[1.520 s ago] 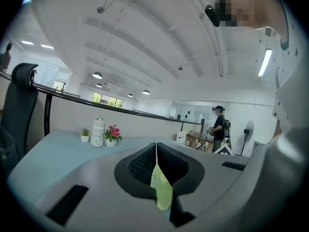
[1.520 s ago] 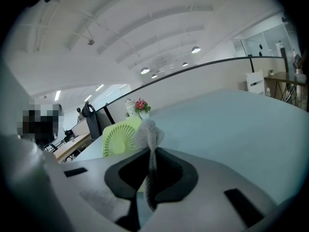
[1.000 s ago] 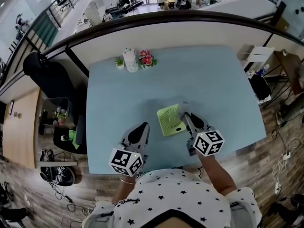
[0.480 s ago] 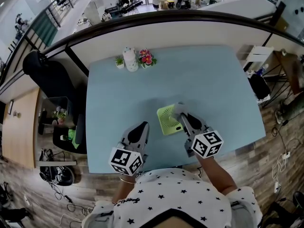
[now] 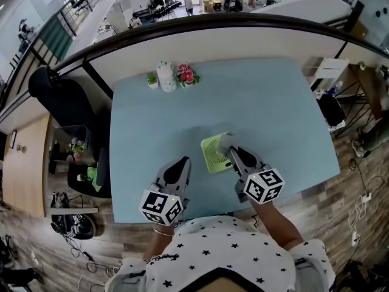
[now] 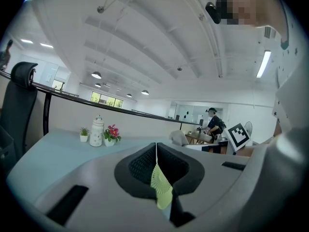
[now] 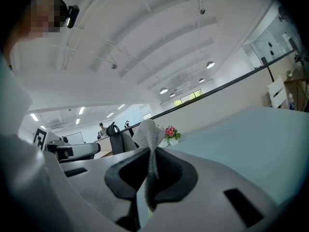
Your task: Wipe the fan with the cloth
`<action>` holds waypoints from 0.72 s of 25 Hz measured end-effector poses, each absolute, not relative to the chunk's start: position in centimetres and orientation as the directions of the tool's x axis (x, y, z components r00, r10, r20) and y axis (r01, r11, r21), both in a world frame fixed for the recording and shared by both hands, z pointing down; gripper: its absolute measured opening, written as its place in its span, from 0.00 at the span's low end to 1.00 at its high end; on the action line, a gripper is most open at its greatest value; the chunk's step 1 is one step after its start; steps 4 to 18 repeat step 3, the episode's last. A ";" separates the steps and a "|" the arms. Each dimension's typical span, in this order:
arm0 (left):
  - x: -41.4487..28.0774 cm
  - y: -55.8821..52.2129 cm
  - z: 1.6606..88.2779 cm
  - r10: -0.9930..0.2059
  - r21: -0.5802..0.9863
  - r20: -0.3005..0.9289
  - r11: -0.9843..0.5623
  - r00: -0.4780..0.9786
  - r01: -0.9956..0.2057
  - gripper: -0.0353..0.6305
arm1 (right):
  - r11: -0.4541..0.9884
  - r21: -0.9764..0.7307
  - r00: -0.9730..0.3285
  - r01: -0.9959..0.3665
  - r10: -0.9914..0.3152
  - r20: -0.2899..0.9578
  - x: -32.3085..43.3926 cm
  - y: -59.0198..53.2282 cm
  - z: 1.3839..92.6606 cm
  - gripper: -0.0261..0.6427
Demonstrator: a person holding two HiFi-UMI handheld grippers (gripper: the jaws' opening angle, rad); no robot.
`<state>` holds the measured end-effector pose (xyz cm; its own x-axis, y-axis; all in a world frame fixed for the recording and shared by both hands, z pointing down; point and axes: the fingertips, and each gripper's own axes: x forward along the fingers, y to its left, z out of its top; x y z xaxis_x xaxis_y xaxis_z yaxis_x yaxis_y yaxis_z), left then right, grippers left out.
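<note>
A small green fan [image 5: 214, 154] lies flat on the light blue table [image 5: 267, 102], near its front edge. My right gripper [image 5: 233, 150] is shut on a grey cloth [image 5: 226, 140], which rests on the fan's upper right corner. In the right gripper view the cloth [image 7: 149, 132] sticks up out of the closed jaws of that gripper [image 7: 150, 163]. My left gripper [image 5: 180, 163] hovers to the left of the fan, apart from it, shut with nothing held. In the left gripper view, a sliver of the green fan [image 6: 161, 188] shows through the slit between the jaws of that gripper [image 6: 156, 153].
At the table's far edge stand a white jar [image 5: 167, 76], a pot of pink flowers [image 5: 188, 75] and a tiny green plant [image 5: 152, 79]. A black chair [image 5: 58, 96] sits off the table's left side. A railing runs behind the table.
My right gripper has slid the cloth a little leftward, farther onto the fan's corner. The left gripper and the fan have stayed put.
</note>
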<state>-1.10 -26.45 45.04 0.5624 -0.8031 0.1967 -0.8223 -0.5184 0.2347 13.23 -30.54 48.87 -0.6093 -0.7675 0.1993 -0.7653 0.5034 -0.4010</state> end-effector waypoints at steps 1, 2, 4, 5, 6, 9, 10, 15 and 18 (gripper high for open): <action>-1.1 -26.4 45.1 -0.803 0.235 0.197 -0.519 0.563 -0.822 0.10 | 0.503 -0.403 -0.609 -0.765 -0.767 0.199 13.2 -30.4 48.9 0.08; -1.1 -26.3 45.1 -0.802 0.235 0.197 -0.520 0.564 -0.821 0.10 | 0.502 -0.405 -0.610 -0.764 -0.767 0.199 13.2 -30.3 48.9 0.08; -1.0 -26.2 45.2 -0.802 0.235 0.197 -0.520 0.564 -0.821 0.10 | 0.502 -0.406 -0.610 -0.763 -0.767 0.198 13.2 -30.2 49.0 0.08; -1.0 -26.2 45.2 -0.802 0.235 0.197 -0.520 0.564 -0.821 0.10 | 0.502 -0.406 -0.610 -0.763 -0.767 0.198 13.2 -30.2 49.0 0.08; -1.0 -26.2 45.2 -0.802 0.235 0.197 -0.520 0.564 -0.821 0.10 | 0.502 -0.406 -0.610 -0.763 -0.767 0.198 13.2 -30.2 49.0 0.08; -1.0 -26.2 45.2 -0.802 0.235 0.197 -0.520 0.564 -0.821 0.10 | 0.502 -0.406 -0.610 -0.763 -0.767 0.198 13.2 -30.2 49.0 0.08; -1.0 -26.2 45.2 -0.802 0.235 0.197 -0.520 0.564 -0.821 0.10 | 0.502 -0.406 -0.610 -0.763 -0.767 0.198 13.2 -30.2 49.0 0.08; -1.0 -26.2 45.2 -0.802 0.235 0.197 -0.520 0.564 -0.821 0.10 | 0.502 -0.406 -0.610 -0.763 -0.767 0.198 13.2 -30.2 49.0 0.08; -1.0 -26.2 45.2 -0.802 0.235 0.197 -0.520 0.564 -0.821 0.10 | 0.502 -0.406 -0.610 -0.763 -0.767 0.198 13.2 -30.2 49.0 0.08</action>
